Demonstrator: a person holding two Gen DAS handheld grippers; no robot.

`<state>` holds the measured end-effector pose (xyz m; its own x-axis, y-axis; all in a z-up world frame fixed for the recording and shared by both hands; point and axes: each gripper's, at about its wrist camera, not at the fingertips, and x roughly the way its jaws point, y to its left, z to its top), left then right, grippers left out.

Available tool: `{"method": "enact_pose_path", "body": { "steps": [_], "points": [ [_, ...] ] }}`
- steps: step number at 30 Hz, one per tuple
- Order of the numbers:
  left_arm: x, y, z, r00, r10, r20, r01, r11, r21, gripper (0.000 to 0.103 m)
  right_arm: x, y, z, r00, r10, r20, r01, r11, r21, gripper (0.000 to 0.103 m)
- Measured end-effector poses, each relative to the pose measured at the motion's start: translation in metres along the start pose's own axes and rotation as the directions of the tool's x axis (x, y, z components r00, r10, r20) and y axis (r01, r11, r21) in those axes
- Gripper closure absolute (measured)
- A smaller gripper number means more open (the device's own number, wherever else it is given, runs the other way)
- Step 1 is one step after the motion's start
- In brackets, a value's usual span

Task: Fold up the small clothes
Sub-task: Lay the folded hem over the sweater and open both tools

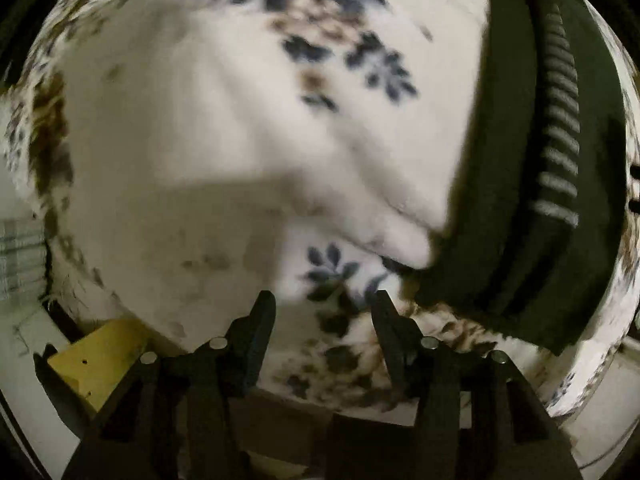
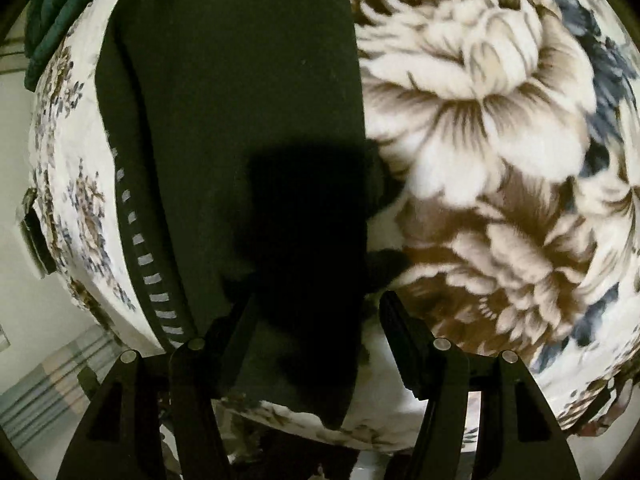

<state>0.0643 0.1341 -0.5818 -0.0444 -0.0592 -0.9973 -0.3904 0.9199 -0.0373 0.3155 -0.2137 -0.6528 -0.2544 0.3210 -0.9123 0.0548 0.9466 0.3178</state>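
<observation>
A dark green garment [image 2: 248,100] with a white dashed stripe [image 2: 144,256] down one side lies in a long folded strip on a floral blanket [image 2: 500,140]. My right gripper [image 2: 318,308] hovers over the near end of the garment, jaws open, the cloth lying below them with the pads off it. In the left wrist view the same garment [image 1: 500,200] runs down the right side. My left gripper [image 1: 324,304] is open just left of the garment's lower corner, over bare blanket [image 1: 200,120], with nothing between its fingers.
A crumpled dark teal cloth [image 2: 48,12] lies at the blanket's far left corner. A yellow block [image 1: 100,356] sits beyond the blanket's edge at lower left. Checked flooring [image 2: 52,384] shows below that edge.
</observation>
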Motion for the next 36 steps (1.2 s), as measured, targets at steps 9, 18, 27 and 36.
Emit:
{"method": "enact_pose_path", "body": {
  "steps": [9,18,27,36],
  "points": [
    [-0.028,-0.105,0.026,0.959,-0.262,0.107,0.253,0.963,0.092,0.055,-0.026,0.028,0.025,0.998,0.031,0.047,-0.029,0.999,-0.042,0.038],
    [0.006,-0.102,0.042,0.985,-0.044,0.165,0.034,0.997,0.064,0.053,-0.077,0.01,0.074,0.994,0.026,0.104,-0.021,0.999,-0.047,0.038],
    [-0.015,0.016,0.052,0.982,-0.019,0.188,0.048,0.987,-0.152,0.055,-0.077,0.05,0.114,0.992,0.083,0.093,-0.074,0.992,-0.106,0.038],
    [-0.023,-0.052,0.091,0.963,-0.176,0.205,0.188,0.981,-0.041,0.055,0.008,0.172,0.184,0.968,0.247,0.042,-0.236,0.957,-0.171,0.038]
  ]
}}
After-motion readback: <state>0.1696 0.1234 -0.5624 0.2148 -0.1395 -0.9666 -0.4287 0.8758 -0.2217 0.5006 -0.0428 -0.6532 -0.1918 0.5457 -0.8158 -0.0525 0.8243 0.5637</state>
